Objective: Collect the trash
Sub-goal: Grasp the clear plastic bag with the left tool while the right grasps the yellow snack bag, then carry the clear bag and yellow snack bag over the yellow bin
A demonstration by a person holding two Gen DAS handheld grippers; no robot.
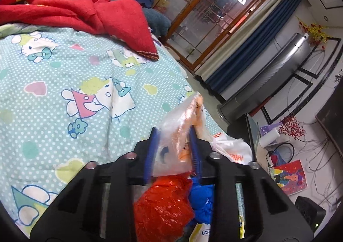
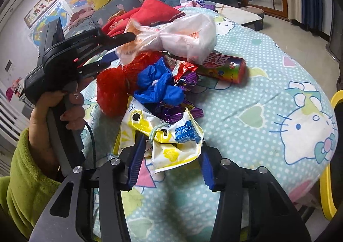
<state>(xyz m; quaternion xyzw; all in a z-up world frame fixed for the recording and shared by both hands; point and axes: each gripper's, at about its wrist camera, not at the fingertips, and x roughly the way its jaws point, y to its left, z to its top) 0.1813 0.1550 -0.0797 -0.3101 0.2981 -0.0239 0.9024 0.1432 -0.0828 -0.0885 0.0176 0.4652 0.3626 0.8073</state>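
Note:
A pile of trash lies on the Hello Kitty bedspread [image 2: 257, 96]: a red crinkly bag [image 2: 111, 87], a blue bag [image 2: 158, 83], purple wrappers [image 2: 171, 111], a red snack tube [image 2: 225, 66] and a yellow-white snack packet [image 2: 169, 139]. My left gripper [image 1: 174, 134] is shut on a clear plastic bag [image 1: 184, 122]; it also shows in the right wrist view [image 2: 180, 36], lifted over the pile. My right gripper [image 2: 171, 156] is open, its blue pads either side of the yellow-white packet.
A red blanket [image 1: 75, 8] lies crumpled on the bed's far side. A silver fan heater [image 1: 268, 79], cables and a painting [image 1: 289, 175] are on the floor. A low white stool [image 2: 242, 14] stands beyond the bed, a yellow chair [image 2: 328, 177] at right.

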